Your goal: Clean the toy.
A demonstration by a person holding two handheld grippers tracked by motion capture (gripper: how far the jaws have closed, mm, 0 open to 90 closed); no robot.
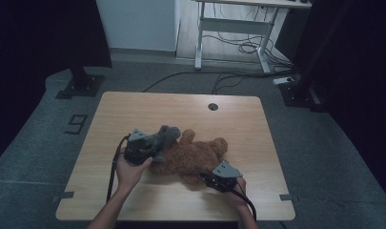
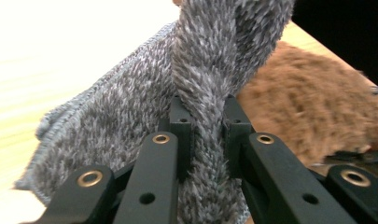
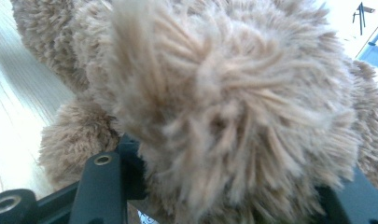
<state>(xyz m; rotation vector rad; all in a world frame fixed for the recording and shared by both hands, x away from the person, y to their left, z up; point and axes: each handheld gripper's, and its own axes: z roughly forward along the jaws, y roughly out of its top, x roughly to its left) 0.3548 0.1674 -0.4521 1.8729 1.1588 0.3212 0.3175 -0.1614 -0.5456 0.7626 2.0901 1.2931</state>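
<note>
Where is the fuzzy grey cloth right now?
In the high view, the grey cloth is at the left end of the brown teddy bear, near the table's middle. The left claw pinches a fold of it.

Your right gripper's (image 3: 214, 205) fingertips are buried under the teddy bear's (image 3: 233, 107) plush, so their gap cannot be told, while the grey knit garment (image 2: 130, 116) is cut off by the frame's top edge.
</note>
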